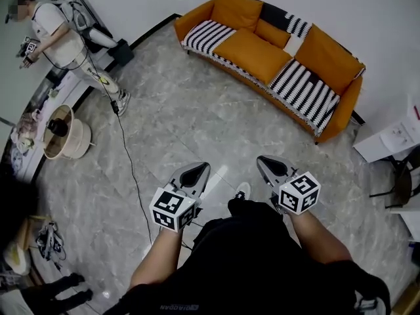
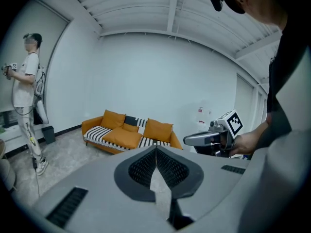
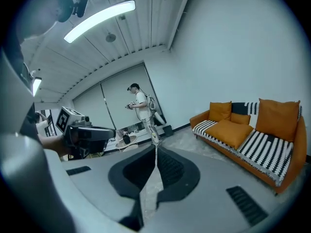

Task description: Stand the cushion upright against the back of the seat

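Note:
An orange sofa (image 1: 331, 120) with black-and-white striped covers stands against the far wall, a few steps away. One large orange cushion (image 1: 252, 52) lies flat on the middle of its seat. Two more orange cushions (image 1: 237, 8) (image 1: 328, 58) stand upright against the backrest. My left gripper (image 1: 201, 168) and right gripper (image 1: 265, 161) are held side by side in front of me over the floor, both shut and empty, far short of the sofa. The flat cushion (image 2: 121, 137) shows past my left gripper (image 2: 156, 150), and the same flat cushion (image 3: 234, 130) lies to the right of my right gripper (image 3: 156, 150).
A person (image 1: 59, 35) with grippers stands at the far left beside a low round table (image 1: 65, 135). A cable (image 1: 128, 156) runs across the marble floor. A white cabinet (image 1: 394, 136) and a dark chair (image 1: 400, 184) stand at the right.

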A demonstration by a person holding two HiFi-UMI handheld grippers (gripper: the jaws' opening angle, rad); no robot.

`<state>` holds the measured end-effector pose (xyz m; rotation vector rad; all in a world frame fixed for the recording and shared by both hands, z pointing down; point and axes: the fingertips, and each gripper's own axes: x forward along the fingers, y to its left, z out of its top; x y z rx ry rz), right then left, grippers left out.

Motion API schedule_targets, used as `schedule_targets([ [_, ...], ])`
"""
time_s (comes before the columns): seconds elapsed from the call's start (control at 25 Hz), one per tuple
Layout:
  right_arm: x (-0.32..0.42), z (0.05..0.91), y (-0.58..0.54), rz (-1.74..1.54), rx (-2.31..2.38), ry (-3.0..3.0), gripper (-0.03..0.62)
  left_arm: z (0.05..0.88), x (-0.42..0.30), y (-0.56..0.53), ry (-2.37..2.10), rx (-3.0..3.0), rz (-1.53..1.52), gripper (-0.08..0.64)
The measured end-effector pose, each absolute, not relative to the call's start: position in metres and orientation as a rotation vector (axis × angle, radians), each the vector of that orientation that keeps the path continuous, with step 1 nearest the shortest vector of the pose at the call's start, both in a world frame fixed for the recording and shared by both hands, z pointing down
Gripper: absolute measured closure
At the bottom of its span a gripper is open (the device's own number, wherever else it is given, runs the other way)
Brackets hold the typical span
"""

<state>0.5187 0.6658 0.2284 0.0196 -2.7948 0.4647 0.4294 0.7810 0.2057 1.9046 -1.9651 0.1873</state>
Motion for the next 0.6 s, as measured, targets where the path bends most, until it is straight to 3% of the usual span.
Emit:
schedule_targets([
  [0.6, 0.448, 0.230, 0.556, 0.487, 0.048, -2.828, 0.554, 0.207, 0.353, 0.665, -1.949, 1.918, 0.234, 0.543],
])
